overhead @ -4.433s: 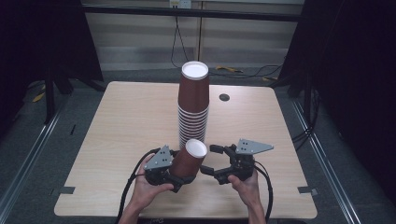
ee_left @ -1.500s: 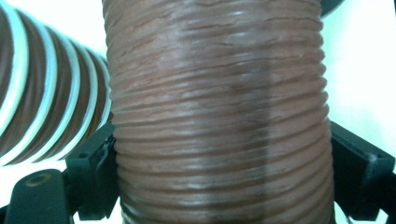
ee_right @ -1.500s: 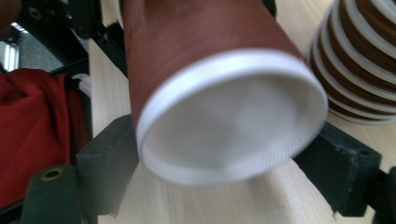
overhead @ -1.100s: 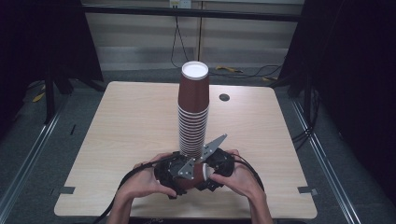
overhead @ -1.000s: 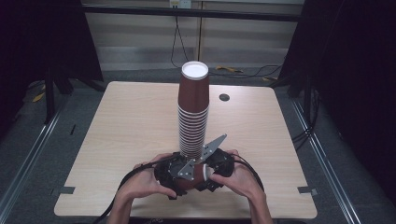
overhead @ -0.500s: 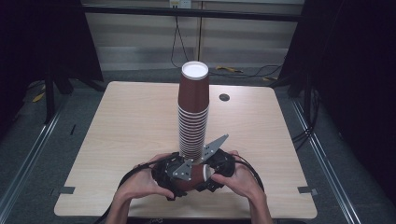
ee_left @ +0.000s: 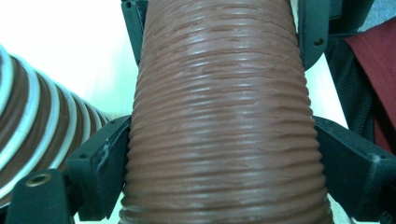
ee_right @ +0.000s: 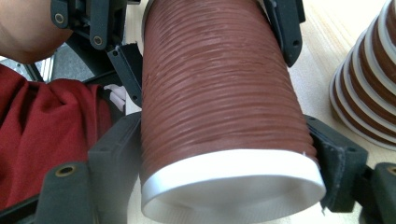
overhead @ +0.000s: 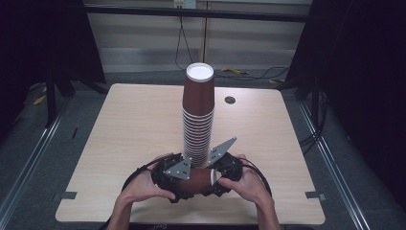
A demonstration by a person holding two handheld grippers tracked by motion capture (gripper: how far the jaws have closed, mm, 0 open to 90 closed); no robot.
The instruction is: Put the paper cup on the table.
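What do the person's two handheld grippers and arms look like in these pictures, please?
Both the left gripper and the right gripper have black bodies, each topped by a grey three-cornered plate with small dark holes. Black cables loop from them. Their black fingers are blocky, with round brass-coloured eyelets near the base. The forearms are bare; a red garment shows in the right gripper view.

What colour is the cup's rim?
White, on a ribbed brown cup; the rim shows best in the right gripper view.
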